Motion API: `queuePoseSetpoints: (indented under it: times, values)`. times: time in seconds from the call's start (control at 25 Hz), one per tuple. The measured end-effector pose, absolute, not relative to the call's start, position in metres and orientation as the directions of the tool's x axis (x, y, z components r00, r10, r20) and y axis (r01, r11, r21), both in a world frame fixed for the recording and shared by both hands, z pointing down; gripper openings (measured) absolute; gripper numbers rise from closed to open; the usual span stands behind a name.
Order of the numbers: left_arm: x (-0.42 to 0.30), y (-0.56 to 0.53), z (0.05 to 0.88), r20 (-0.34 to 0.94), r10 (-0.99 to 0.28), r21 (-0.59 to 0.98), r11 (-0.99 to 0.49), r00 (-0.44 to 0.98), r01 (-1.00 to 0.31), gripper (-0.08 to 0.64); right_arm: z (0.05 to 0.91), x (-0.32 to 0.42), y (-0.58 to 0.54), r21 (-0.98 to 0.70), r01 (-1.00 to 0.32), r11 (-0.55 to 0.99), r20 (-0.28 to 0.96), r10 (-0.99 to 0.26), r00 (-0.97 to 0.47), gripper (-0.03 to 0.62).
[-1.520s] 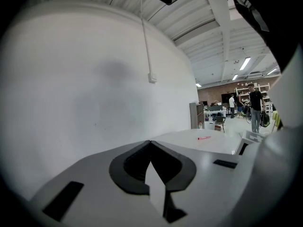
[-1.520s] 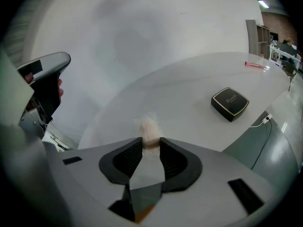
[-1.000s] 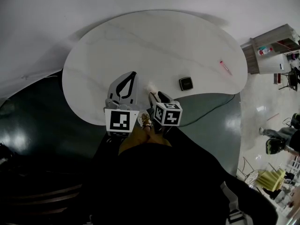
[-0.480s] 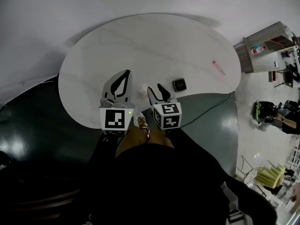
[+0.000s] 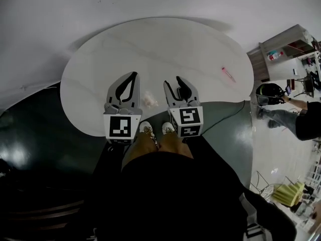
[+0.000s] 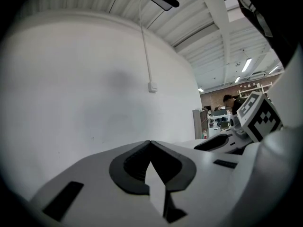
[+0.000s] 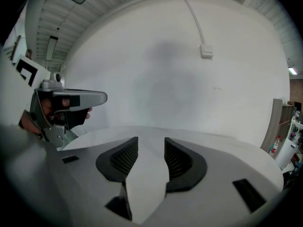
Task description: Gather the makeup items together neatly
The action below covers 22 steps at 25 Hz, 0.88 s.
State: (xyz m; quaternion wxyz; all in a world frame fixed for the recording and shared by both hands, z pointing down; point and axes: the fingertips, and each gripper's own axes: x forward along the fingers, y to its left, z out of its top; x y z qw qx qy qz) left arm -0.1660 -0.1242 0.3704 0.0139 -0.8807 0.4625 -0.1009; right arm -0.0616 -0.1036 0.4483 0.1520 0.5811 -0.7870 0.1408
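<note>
- A white oval table (image 5: 165, 44) fills the view.
- A slim pink tube (image 5: 227, 74) lies near its right edge; a fluffy white puff (image 5: 149, 100) sits between the grippers.
- The left gripper (image 5: 132, 75) is closed and empty; the right gripper (image 5: 173, 81) is half open and empty.

1 white table (image 5: 150, 39), 2 makeup items on it: 1 pink stick (image 5: 228, 75) nr its right end, 1 white puff (image 5: 149, 100) at its near edge. 2 grippers over that edge: left gripper (image 5: 131, 77) & right gripper (image 5: 173, 83). 1 bystander (image 5: 303, 118) beyond the table's right end.
</note>
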Motion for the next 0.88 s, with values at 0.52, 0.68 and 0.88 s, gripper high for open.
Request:
queuePoseSetpoints:
  times: [0.52, 0.68, 0.88]
  values:
    - [-0.106, -0.103, 0.363, 0.172, -0.864, -0.163, -0.499, 0.474, -0.851, 0.015, 0.453, 0.023, -0.101, -0.079, -0.953, 0.293, 0.381, -0.875, -0.301, 0.186]
    - [-0.092, -0.098, 0.363, 0.163, -0.877, -0.166, -0.476, 0.452, -0.864, 0.015, 0.473, 0.028, -0.093, -0.137, -0.942, 0.306, 0.416, -0.845, -0.335, 0.197]
    - [-0.088, -0.096, 0.371, 0.166, -0.882, -0.148, -0.464, 0.441, -0.873, 0.015, 0.507, 0.031, -0.091, -0.170, -0.932, 0.321, 0.492, -0.792, -0.363, 0.273]
